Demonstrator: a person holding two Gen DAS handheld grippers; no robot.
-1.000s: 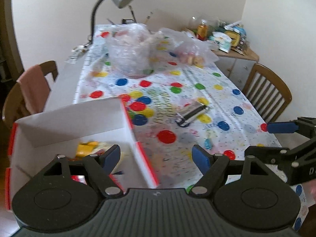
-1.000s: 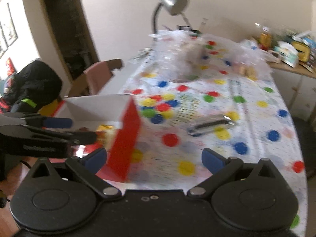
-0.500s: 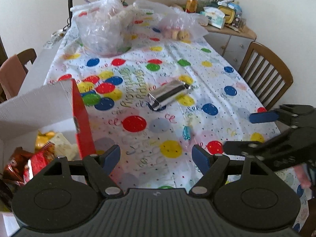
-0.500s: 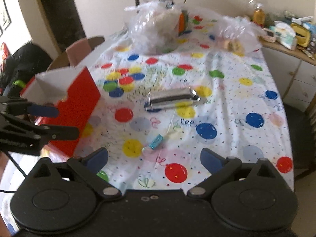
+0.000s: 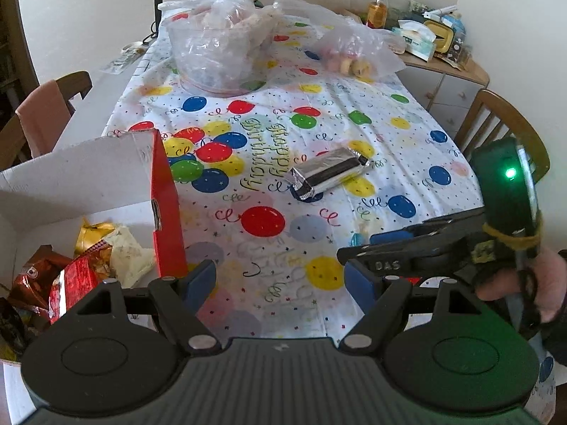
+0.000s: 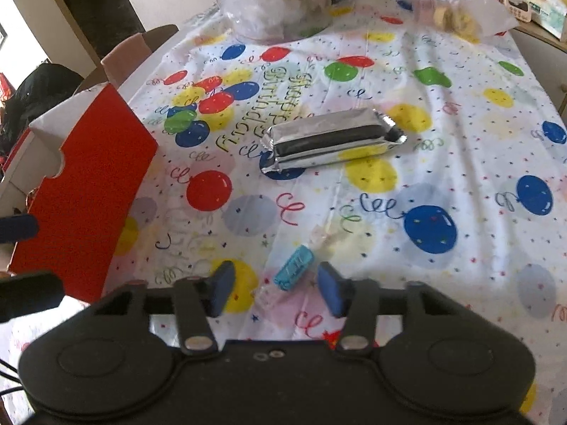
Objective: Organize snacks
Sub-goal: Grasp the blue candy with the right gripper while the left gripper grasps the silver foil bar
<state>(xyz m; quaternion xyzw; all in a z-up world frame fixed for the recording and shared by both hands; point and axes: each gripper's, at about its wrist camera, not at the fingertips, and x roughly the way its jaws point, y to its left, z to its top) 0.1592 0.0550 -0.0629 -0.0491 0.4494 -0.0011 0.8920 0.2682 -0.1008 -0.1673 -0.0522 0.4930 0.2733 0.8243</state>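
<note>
The right gripper (image 6: 275, 288) is seen low over the balloon-print tablecloth (image 6: 460, 148), jaws parted to a moderate gap. A small blue wrapped candy (image 6: 294, 272) lies between the fingertips on the cloth; contact with either pad cannot be confirmed, as the near end of the wrapper is partly hidden by the fingers. A silver foil snack pack (image 6: 329, 140) is noted farther up the table, well apart from the candy, lying flat across a blue and a yellow balloon.

The left gripper (image 5: 280, 283) is held with jaws wide and nothing between them, just beside the red-and-white box (image 5: 166, 191). Inside the box, several snack packets (image 5: 81, 265) in red, gold and pale wrappers are recorded. Clear plastic bags (image 5: 219, 46) are seen at the far end of the table.
</note>
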